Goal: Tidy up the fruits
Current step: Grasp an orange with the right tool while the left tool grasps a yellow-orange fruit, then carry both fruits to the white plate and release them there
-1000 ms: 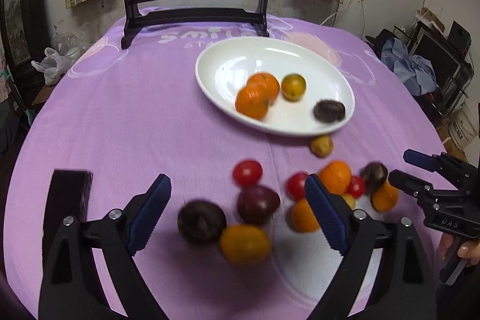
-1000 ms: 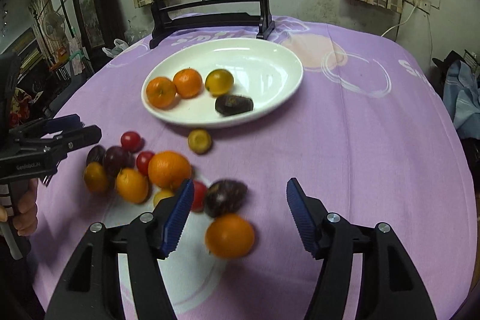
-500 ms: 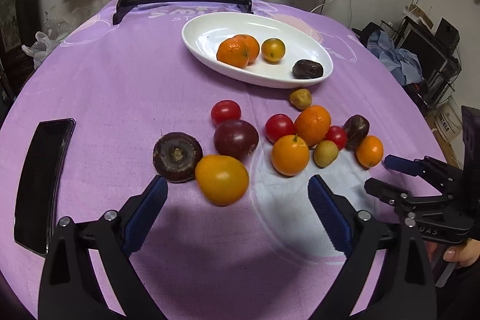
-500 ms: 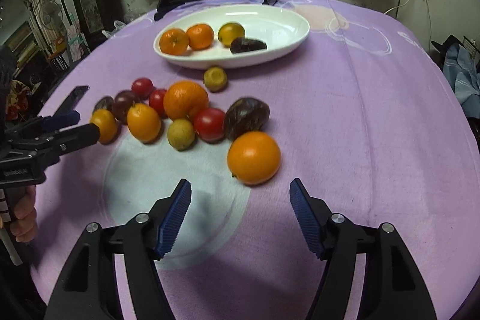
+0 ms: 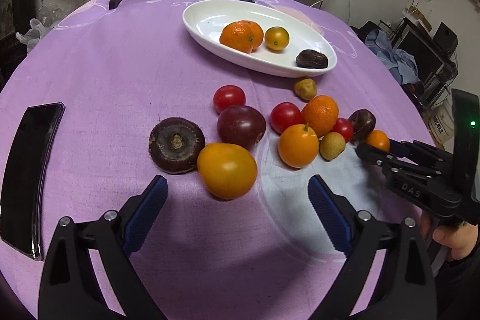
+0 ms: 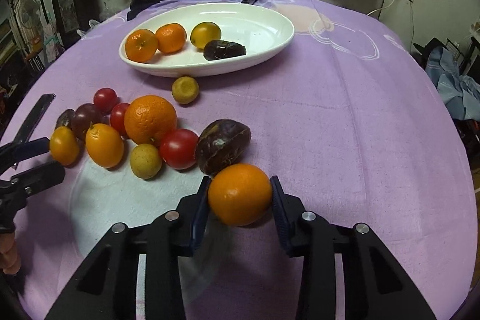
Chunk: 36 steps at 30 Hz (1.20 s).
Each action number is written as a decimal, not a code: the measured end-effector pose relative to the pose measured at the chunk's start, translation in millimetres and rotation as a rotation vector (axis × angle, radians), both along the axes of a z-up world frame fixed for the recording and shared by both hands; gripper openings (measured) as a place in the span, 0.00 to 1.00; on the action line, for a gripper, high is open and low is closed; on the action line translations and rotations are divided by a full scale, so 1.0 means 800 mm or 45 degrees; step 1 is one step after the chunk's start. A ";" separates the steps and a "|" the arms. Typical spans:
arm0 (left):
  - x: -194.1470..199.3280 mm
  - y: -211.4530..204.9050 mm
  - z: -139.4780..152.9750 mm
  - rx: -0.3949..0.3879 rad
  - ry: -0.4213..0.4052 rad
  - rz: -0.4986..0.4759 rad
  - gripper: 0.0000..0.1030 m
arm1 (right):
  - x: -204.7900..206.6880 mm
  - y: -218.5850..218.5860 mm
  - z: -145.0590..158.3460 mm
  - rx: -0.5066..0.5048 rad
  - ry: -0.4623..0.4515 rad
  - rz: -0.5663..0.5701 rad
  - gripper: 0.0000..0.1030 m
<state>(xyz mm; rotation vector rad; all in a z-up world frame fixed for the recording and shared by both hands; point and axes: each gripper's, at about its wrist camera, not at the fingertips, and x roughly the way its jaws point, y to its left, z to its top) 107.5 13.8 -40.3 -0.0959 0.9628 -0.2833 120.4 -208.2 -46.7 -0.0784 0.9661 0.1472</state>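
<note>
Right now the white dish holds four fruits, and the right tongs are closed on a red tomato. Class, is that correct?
Not quite. The right wrist view shows the right tongs closed on an orange fruit, not a red tomato. The white dish does hold four fruits.

four fruits in dish (image 6: 270,47), loose fruits (image 6: 150,119) before it, on tablecloth (image 6: 345,125)

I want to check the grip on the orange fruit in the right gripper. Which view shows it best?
The right wrist view: the orange fruit sits large and sharp between the right gripper pads, which have just closed onto both its sides. The left wrist view shows only a sliver of it behind that gripper's fingers.
</note>
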 end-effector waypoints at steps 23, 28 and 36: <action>-0.004 -0.028 -0.011 0.177 0.093 0.071 0.74 | -0.058 0.019 0.007 0.196 0.025 0.234 0.38; 0.010 -0.037 -0.009 0.205 0.087 0.084 0.62 | -0.062 0.019 0.008 0.200 0.021 0.241 0.38; 0.017 -0.032 -0.007 0.248 0.048 0.110 0.38 | -0.056 0.016 0.002 0.215 0.049 0.239 0.38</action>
